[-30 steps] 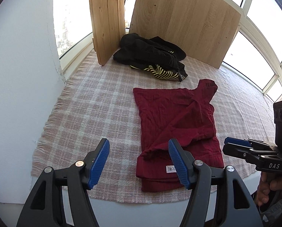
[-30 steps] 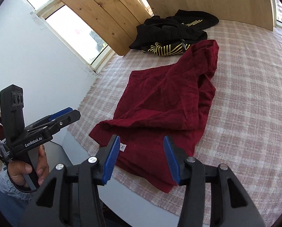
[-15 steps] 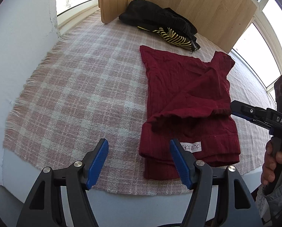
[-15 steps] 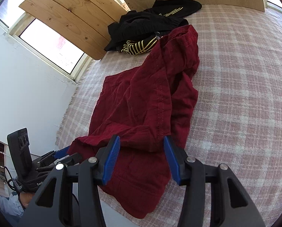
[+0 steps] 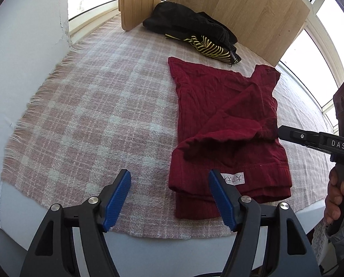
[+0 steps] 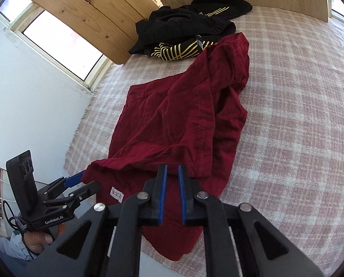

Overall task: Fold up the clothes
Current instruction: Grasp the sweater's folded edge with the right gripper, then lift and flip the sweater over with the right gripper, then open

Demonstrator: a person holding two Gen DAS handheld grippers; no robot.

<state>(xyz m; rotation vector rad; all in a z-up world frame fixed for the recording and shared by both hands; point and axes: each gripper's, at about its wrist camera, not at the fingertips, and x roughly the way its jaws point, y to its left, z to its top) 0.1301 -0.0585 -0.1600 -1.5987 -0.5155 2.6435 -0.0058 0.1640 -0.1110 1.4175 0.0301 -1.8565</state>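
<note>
1. Pink and white checked woolly blanket [image 5: 98, 115] with a fringed edge covers the flat top.
2. A crinkly dark red cloth garment [image 5: 222, 124] lies half folded near its front edge.
3. The left gripper [image 5: 169, 198] is opening, with nothing inside.
4. The right gripper [image 6: 172, 173] is closing on a red fold.

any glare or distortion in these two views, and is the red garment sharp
Left wrist view: windows blown out white, fisheye bends the blanket edges, red garment sharp. Right wrist view: window overexposed, dark corner vignetting, garment weave crisp.
</note>
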